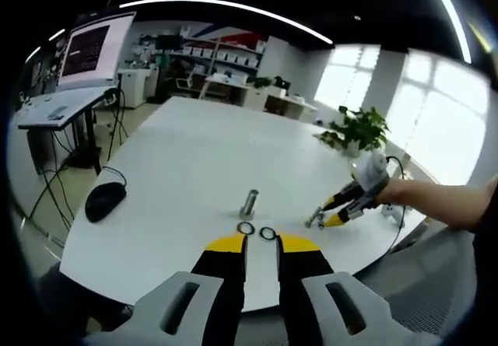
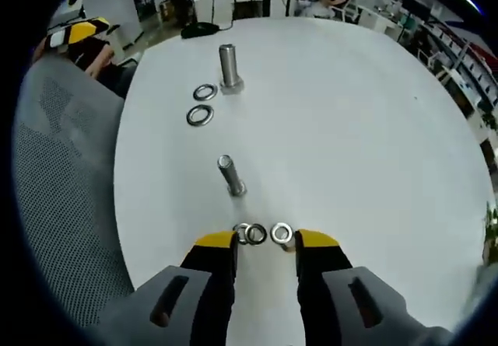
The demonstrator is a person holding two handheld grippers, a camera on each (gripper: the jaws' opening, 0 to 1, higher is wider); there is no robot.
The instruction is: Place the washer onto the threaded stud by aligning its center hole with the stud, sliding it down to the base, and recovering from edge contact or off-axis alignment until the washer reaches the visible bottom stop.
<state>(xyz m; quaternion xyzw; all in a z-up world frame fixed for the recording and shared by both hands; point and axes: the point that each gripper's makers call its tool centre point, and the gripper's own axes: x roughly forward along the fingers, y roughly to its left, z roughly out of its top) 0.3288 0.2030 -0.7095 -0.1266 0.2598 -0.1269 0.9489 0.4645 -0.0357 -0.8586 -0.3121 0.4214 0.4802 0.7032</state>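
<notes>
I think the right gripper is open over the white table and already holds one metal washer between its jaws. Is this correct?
Not quite. The right gripper is open above the round white table, but it holds nothing. In the right gripper view the small silver metal washers and a silver nut lie on the table just beyond its yellow-tipped jaws, near the upright threaded steel stud.

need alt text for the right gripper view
The open right gripper hovers over a white table, with washers and a nut between its yellow-tipped jaws. Beyond stand two threaded studs, the farther beside two loose washers.
</notes>
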